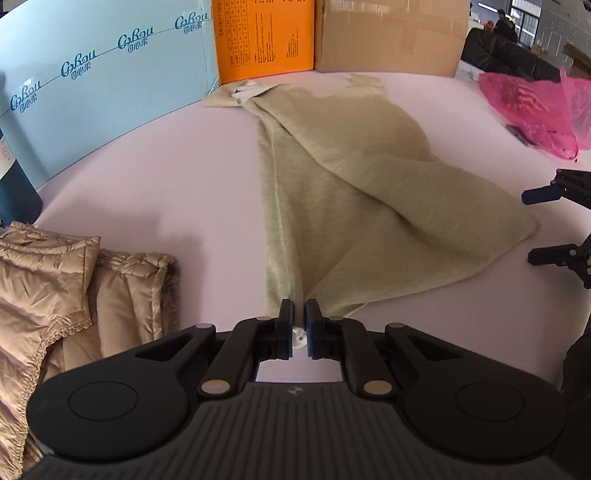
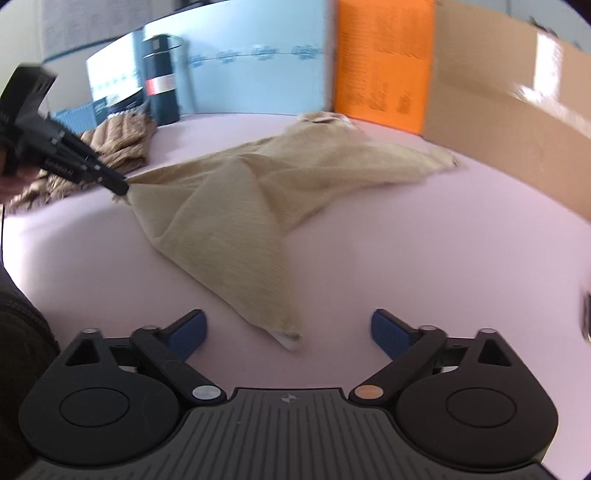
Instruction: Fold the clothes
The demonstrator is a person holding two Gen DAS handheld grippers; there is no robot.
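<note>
An olive-beige garment (image 1: 351,184) lies crumpled and stretched out on the pale pink table (image 1: 166,177). My left gripper (image 1: 299,314) is shut on its near corner, and the cloth runs taut away from the pads. In the right wrist view the same garment (image 2: 240,192) spreads toward the boxes, with the left gripper (image 2: 123,184) pinching its left corner. My right gripper (image 2: 288,319) is open, its blue pads wide apart. The garment's other near corner lies between the fingers, and neither pad touches it. The right gripper's fingers (image 1: 535,194) also show at the right edge of the left wrist view.
A folded tan puffer jacket (image 1: 74,295) lies at the left. A light blue box (image 1: 110,92), an orange box (image 1: 266,37) and a cardboard box (image 1: 391,33) wall off the back. A pink plastic bag (image 1: 535,107) sits far right, a dark bottle (image 2: 160,81) far left.
</note>
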